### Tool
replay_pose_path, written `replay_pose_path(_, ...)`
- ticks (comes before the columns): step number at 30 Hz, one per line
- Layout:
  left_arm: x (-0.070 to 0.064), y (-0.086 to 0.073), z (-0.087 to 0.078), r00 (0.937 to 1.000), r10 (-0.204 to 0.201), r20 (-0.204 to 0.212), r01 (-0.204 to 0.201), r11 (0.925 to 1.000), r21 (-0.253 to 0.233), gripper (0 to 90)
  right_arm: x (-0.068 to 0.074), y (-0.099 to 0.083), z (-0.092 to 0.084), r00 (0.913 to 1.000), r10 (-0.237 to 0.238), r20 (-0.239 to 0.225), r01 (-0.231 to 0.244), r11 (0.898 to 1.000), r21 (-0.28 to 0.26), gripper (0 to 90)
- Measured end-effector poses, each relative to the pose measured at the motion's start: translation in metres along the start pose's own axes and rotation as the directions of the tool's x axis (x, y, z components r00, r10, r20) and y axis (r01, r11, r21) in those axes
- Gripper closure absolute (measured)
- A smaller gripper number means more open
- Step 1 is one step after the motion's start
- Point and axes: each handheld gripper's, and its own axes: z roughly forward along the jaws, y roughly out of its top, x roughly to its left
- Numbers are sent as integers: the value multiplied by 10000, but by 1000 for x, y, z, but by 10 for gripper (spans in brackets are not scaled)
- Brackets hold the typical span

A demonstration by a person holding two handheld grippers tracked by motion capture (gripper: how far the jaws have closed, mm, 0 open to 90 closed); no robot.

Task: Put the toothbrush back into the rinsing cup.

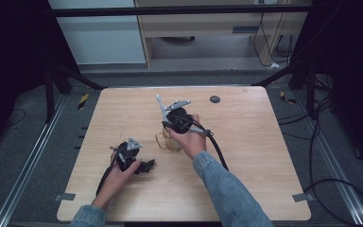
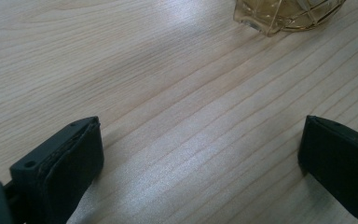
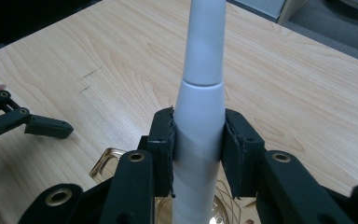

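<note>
Fingers of the right gripper (image 3: 198, 140) are clamping a white tapered handle (image 3: 200, 93), pads pressing on both of its sides, the shaft rising upright between them above a faceted amber glass bowl (image 1: 167, 141) that is sitting near the middle of the wooden desk (image 1: 246, 142). The white handle is poking up past the right hand (image 1: 189, 137) in the high view. The left gripper (image 1: 144, 165) is resting on the desk nearer the person, its fingers (image 2: 70, 163) standing wide open over bare wood, the bowl beyond them.
</note>
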Motion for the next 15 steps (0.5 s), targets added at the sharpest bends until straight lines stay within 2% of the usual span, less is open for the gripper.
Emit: replay_pose_path(15,0,0,0,10000,12,-1,-12,10000,3,0,-1,0,2,10000,49,-26,-49,10000,33,666)
